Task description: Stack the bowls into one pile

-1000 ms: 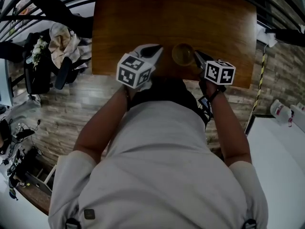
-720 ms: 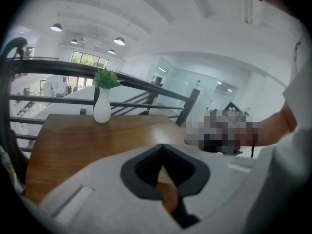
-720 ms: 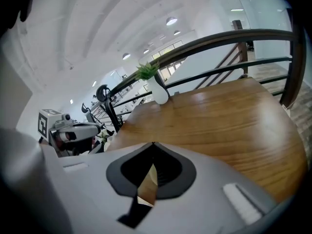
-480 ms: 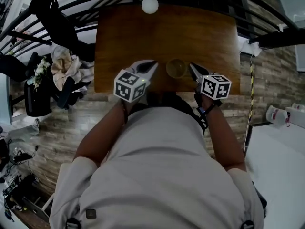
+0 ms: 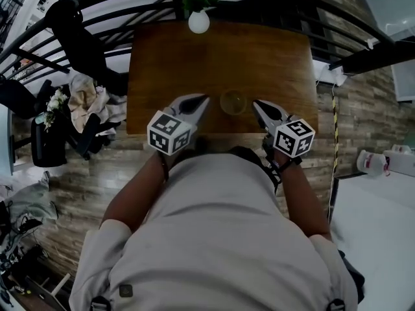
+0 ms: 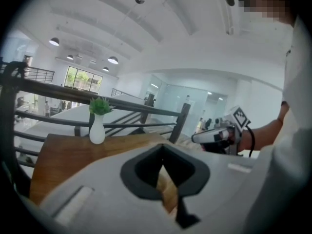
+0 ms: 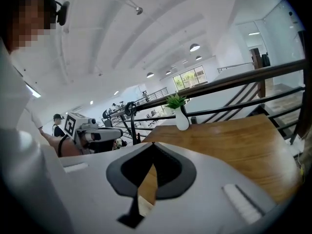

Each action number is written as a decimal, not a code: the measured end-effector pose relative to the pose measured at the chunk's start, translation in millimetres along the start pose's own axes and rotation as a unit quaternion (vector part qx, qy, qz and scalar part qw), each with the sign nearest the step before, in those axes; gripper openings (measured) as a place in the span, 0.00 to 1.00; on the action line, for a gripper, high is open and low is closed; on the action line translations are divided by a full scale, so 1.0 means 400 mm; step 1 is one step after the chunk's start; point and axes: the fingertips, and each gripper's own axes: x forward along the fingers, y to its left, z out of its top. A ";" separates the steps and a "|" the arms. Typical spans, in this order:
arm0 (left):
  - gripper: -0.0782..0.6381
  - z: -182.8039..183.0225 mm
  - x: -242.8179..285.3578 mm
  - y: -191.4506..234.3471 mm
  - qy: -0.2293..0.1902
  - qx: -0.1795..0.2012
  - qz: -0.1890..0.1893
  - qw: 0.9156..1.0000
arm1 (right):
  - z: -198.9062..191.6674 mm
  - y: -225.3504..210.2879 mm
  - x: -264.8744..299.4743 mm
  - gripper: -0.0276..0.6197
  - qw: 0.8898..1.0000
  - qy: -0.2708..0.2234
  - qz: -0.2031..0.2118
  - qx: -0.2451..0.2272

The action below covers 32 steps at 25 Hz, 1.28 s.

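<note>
A small clear, amber-tinted glass bowl pile (image 5: 233, 102) sits near the front edge of the wooden table (image 5: 214, 50); how many bowls are in it cannot be told. My left gripper (image 5: 205, 99) is just left of the pile, shut and empty. My right gripper (image 5: 255, 103) is just right of it, also shut and empty. Neither one touches the glass. The two point towards each other across the pile. In the left gripper view the right gripper (image 6: 214, 136) shows over the table; in the right gripper view the left gripper (image 7: 105, 134) shows. The bowls are hidden in both gripper views.
A white vase with a green plant (image 5: 198, 19) stands at the table's far edge, also visible as the vase (image 6: 97, 130) and the vase (image 7: 182, 121). A black railing (image 5: 97, 11) runs behind the table. Wood-plank floor (image 5: 84, 173), clothes on a chair (image 5: 84, 102) at left.
Both grippers have drawn back from the bowl pile toward the table's near edge; the right one was against the bowl a second ago. The head view has tilted up, bringing the vase in.
</note>
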 end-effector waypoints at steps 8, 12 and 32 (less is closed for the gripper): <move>0.12 -0.031 -0.005 -0.091 -0.002 -0.012 0.019 1.000 | -0.035 0.024 -0.073 0.05 0.999 0.005 0.031 -0.013; 0.12 -0.056 0.003 -0.174 -0.003 -0.011 0.026 1.000 | -0.083 0.023 -0.142 0.05 0.999 0.015 0.041 -0.012; 0.12 -0.253 -0.056 -0.595 -0.002 -0.004 0.072 0.997 | -0.293 0.114 -0.529 0.05 0.993 0.009 0.108 -0.043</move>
